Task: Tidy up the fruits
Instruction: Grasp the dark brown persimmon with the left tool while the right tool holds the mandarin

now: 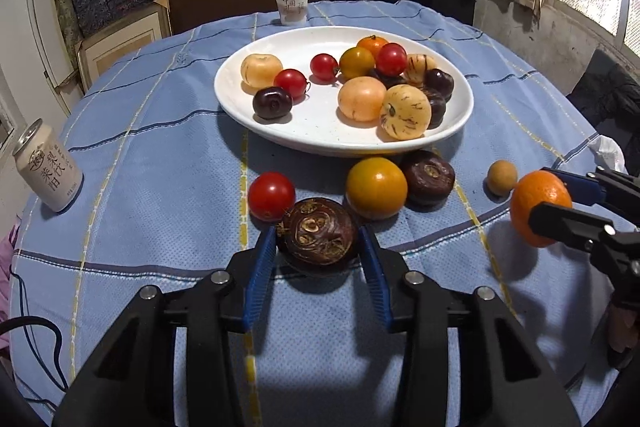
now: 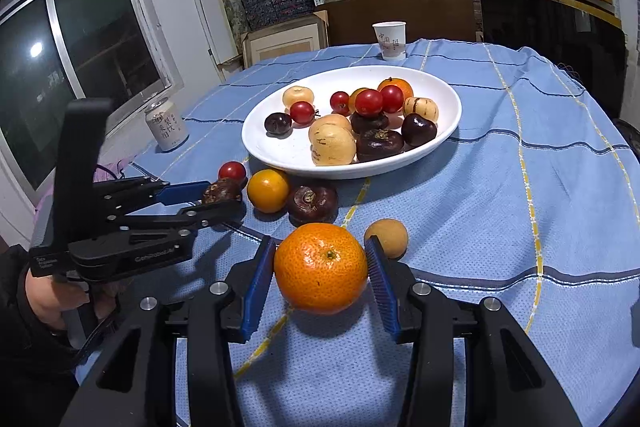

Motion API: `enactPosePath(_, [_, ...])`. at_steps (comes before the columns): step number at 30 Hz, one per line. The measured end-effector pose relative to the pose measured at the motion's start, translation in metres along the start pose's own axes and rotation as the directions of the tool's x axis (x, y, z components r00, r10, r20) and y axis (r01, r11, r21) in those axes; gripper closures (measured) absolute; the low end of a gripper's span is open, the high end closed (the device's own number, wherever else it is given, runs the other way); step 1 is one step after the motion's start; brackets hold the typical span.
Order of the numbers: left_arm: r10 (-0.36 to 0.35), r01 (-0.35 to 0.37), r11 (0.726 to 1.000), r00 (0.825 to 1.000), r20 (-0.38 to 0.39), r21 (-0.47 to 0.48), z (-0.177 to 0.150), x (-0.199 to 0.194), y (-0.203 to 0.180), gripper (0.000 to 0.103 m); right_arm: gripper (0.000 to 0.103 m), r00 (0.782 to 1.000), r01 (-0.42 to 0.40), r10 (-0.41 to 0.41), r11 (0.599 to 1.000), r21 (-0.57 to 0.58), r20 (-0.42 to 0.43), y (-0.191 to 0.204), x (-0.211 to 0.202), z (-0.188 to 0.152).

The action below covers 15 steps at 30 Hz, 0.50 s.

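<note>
Water chestnut (image 1: 318, 231) between blue fingers (image 1: 260, 269)

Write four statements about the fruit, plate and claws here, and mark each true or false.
1. The right claw grips a round orange mandarin. True.
2. The left claw closes around a red tomato. False: it closes around a dark brown water chestnut.
3. The white oval plate holds no fruit. False: many fruits lie in it.
4. A white paper cup stands beyond the plate. True.
</note>
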<state>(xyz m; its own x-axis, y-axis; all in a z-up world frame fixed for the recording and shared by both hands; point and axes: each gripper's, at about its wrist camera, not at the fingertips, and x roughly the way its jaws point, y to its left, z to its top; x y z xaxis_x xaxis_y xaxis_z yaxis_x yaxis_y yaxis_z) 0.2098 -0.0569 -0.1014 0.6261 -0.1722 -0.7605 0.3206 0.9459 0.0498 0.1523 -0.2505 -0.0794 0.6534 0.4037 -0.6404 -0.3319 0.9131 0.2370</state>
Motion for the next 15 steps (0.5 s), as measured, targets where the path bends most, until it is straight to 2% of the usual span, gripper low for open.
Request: enactPosePath(15, [-0.019, 0.019, 1.000, 1.000, -0.007, -0.008, -0.012, -0.008, 0.001, 0.061, 0.056, 1.000, 0.003, -0.002, 1.000, -0.003, 0.011, -0.001, -0.001, 0.001])
